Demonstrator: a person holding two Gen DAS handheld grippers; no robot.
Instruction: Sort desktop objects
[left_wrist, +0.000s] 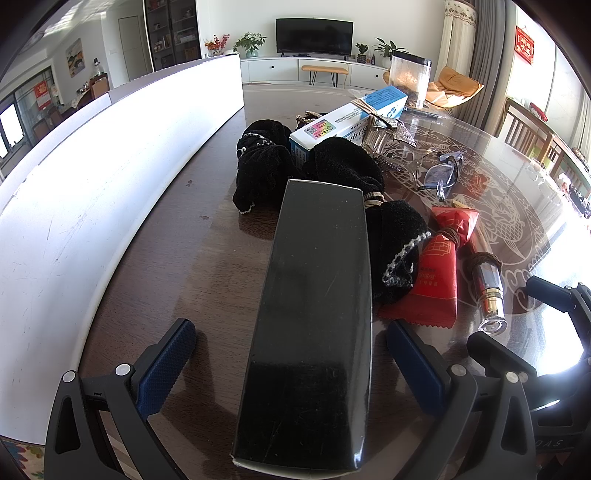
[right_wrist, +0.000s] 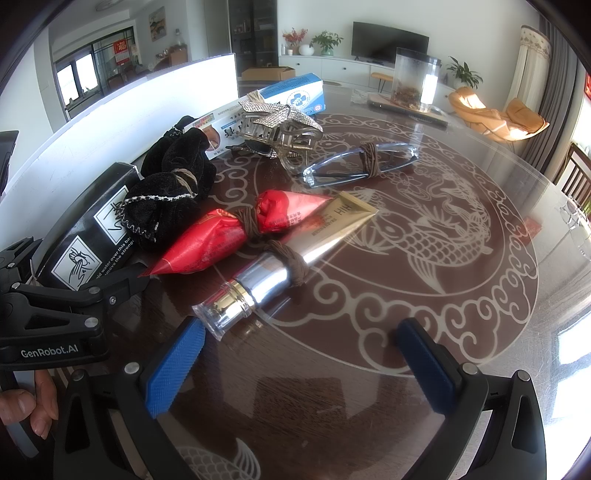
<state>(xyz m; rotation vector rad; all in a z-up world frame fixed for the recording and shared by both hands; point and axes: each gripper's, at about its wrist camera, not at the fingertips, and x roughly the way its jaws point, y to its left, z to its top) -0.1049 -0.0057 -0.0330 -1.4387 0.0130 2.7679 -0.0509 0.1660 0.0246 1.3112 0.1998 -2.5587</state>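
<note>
A long black box (left_wrist: 314, 325) lies on the table between the wide-open fingers of my left gripper (left_wrist: 291, 369), which do not touch it; it also shows in the right wrist view (right_wrist: 92, 229). Black velvet scrunchies (left_wrist: 343, 166) (right_wrist: 173, 188), a red packet (left_wrist: 439, 273) (right_wrist: 236, 229), a gold-and-silver tube (right_wrist: 291, 254) (left_wrist: 487, 291), folded glasses (right_wrist: 362, 162) (left_wrist: 443, 173), a rhinestone hair claw (right_wrist: 280, 125) and a blue-white box (left_wrist: 351, 118) (right_wrist: 291, 96) lie clustered. My right gripper (right_wrist: 299, 365) is open and empty, just before the tube's cap.
A long white bin wall (left_wrist: 110, 177) (right_wrist: 122, 118) runs along the left. The glass-topped table (right_wrist: 424, 258) carries a fish pattern. A clear canister (right_wrist: 415, 79) (left_wrist: 410, 75) stands at the far side. Chairs (left_wrist: 528, 129) stand on the right.
</note>
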